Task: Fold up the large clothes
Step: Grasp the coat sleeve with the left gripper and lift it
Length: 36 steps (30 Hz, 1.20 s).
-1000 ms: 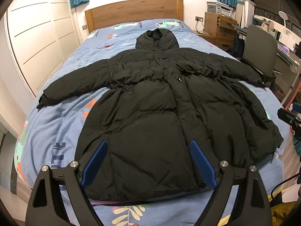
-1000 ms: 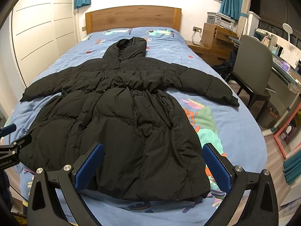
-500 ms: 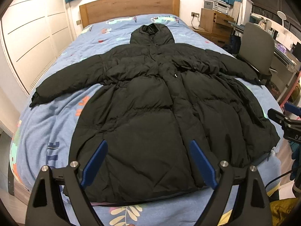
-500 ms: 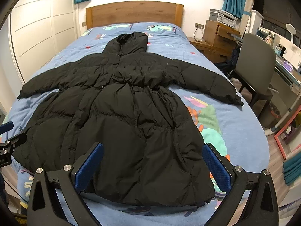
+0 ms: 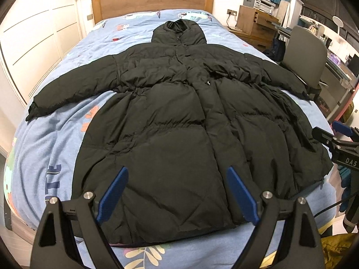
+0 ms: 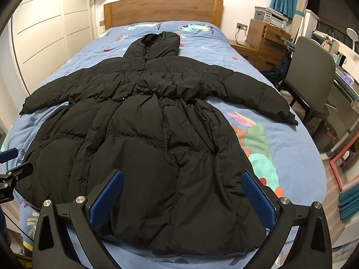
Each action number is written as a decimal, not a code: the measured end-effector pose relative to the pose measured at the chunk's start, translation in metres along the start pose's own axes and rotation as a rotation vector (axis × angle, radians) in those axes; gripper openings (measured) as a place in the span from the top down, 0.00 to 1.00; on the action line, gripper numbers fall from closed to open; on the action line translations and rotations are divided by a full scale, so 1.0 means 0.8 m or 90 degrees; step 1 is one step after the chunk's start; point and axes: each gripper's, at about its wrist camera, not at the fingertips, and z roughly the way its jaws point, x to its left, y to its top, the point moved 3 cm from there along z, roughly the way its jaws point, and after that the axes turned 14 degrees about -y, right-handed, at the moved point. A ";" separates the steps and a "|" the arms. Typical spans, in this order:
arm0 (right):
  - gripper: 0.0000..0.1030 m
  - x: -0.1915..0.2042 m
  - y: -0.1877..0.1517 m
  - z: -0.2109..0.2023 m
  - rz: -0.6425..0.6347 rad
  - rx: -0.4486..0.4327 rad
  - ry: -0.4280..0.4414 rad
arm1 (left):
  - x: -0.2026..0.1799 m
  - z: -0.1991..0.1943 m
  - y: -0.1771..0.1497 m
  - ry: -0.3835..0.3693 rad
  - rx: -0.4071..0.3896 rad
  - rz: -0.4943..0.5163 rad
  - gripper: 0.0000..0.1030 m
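A long black hooded puffer coat point(image 5: 179, 116) lies flat, front up, on the bed point(image 5: 40, 157), sleeves spread to both sides and hood toward the headboard. It also shows in the right wrist view point(image 6: 157, 134). My left gripper point(image 5: 177, 179) is open and empty above the coat's hem, left of centre. My right gripper point(image 6: 182, 182) is open and empty above the hem's right part. The right gripper also shows at the right edge of the left wrist view point(image 5: 336, 141), and the left gripper at the left edge of the right wrist view point(image 6: 13, 170).
The bed has a blue patterned cover and a wooden headboard point(image 5: 152, 2). White wardrobe doors point(image 5: 33, 33) stand at the left. A grey chair point(image 6: 311, 71), a desk and wooden drawers point(image 6: 267, 35) stand at the right.
Both grippers have moved closer to the coat's hem and tilted slightly down; the coat fills more of each view. The coat has not moved.
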 end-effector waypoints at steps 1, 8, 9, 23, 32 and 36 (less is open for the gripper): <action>0.01 0.001 0.001 0.001 -0.001 -0.001 0.000 | 0.002 0.001 0.000 -0.002 0.001 -0.003 0.13; 0.01 -0.005 0.019 0.001 0.005 -0.015 -0.004 | 0.010 0.002 0.007 -0.006 0.009 -0.016 0.13; 0.01 -0.007 0.023 0.001 0.009 -0.018 -0.005 | 0.014 0.001 0.009 -0.004 0.009 -0.020 0.13; 0.01 -0.014 0.102 0.031 0.035 -0.045 -0.016 | 0.223 -0.028 0.095 -0.019 -0.074 -0.241 0.13; 0.01 0.007 0.129 0.071 0.030 -0.026 -0.024 | 0.460 -0.011 0.107 0.013 -0.186 -0.474 0.13; 0.01 0.011 0.133 0.088 0.027 -0.016 -0.034 | 0.538 0.003 0.094 0.017 -0.226 -0.572 0.13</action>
